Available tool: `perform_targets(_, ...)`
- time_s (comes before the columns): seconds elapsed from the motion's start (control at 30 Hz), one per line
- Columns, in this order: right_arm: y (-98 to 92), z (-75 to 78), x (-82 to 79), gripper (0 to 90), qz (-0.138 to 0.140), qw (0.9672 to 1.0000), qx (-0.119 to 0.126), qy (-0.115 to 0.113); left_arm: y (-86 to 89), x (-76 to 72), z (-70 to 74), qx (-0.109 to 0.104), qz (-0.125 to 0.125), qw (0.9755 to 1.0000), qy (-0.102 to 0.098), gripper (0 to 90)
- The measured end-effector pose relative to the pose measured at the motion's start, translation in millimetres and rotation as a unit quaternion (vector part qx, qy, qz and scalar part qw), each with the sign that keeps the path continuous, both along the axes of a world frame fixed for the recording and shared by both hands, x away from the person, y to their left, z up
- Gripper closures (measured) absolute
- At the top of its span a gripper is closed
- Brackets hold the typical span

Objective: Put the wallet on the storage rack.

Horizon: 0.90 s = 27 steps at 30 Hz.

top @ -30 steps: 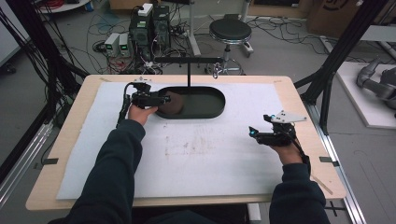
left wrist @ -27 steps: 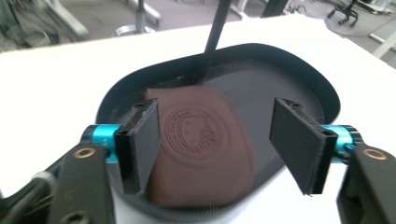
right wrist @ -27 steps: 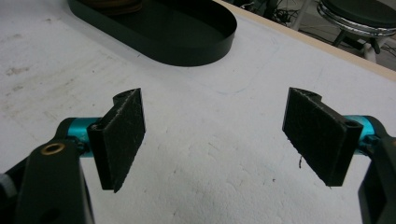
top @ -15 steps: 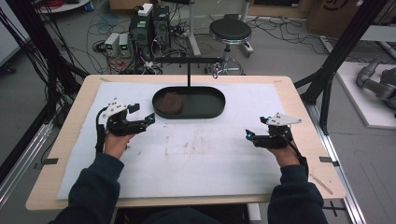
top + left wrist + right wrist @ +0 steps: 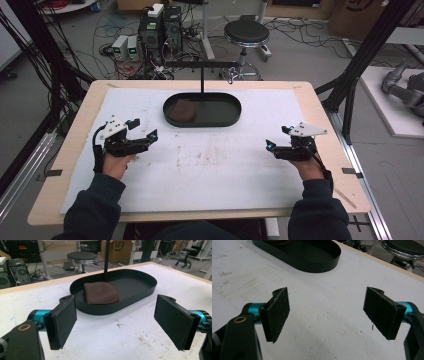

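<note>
A black oval tray [image 5: 220, 107] sits at the back middle of the white mat, and a folded brown cloth [image 5: 181, 111] lies in its left end. My left gripper [image 5: 145, 128] hovers left of and nearer than the tray. Its jaws have just been opening, and they stand wide with nothing between them. In the left gripper view the cloth [image 5: 100, 292] rests flat in the tray [image 5: 140, 288], beyond the open left gripper [image 5: 117, 315]. My right gripper [image 5: 276, 138] is at the right of the mat, open and holding nothing. In its own view the right gripper [image 5: 327, 312] faces bare mat, with the tray [image 5: 312, 252] farther off.
A thin black post with a crossbar [image 5: 202, 75] rises from the tray's back edge. The white mat [image 5: 210, 170] covers most of the wooden table [image 5: 320, 105]. A stool [image 5: 246, 32] and computer boxes [image 5: 160, 25] stand on the floor behind the table.
My left gripper has drawn back from the tray's left end, to the left and toward the person, with its jaws wider apart. The brown cloth stays in the tray. The right gripper has kept still.
</note>
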State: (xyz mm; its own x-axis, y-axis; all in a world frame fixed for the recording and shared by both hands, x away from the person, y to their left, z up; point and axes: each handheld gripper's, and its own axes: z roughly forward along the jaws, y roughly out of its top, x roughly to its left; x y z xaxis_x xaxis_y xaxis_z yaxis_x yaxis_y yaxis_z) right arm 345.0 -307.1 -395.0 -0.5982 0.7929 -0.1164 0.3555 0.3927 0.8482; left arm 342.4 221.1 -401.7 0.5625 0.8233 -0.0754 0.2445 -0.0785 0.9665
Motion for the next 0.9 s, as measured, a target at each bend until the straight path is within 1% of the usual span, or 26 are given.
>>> perform_targets(0.13,-0.9,-1.4,0.1,21.5,-0.002,1.0000,0.001,0.004,1.7,-3.0,0.4,-0.001,0.000,1.0000,-0.006,18.3)
perform_targets(0.23,-2.4,-2.5,-1.3,21.5,-0.005,0.9998,0.017,0.007,1.7,-4.9,0.6,-0.003,-0.002,1.0000,-0.006,18.4)
perform_targets(0.3,-2.6,-2.3,-2.3,21.5,-0.007,0.9998,0.016,0.005,2.0,-5.4,0.7,-0.002,-0.003,1.0000,-0.007,18.4)
perform_targets(0.43,-1.7,-2.3,-2.0,21.5,-0.007,0.9999,0.010,0.002,3.4,-5.2,-0.9,-0.004,-0.002,1.0000,-0.004,18.4)
perform_targets(0.6,-1.8,-4.7,-0.9,21.5,-0.006,1.0000,0.003,0.003,3.6,-3.5,-3.1,-0.006,-0.001,1.0000,-0.001,18.4)
perform_targets(0.77,-3.7,-4.7,-0.8,21.5,-0.009,0.9999,0.005,0.002,2.6,-3.5,-4.3,-0.007,-0.006,1.0000,0.000,18.4)
perform_targets(0.9,-2.5,-4.6,-0.9,21.5,-0.007,1.0000,0.005,0.003,3.2,-3.3,-4.3,-0.009,-0.005,0.9999,-0.001,18.4)
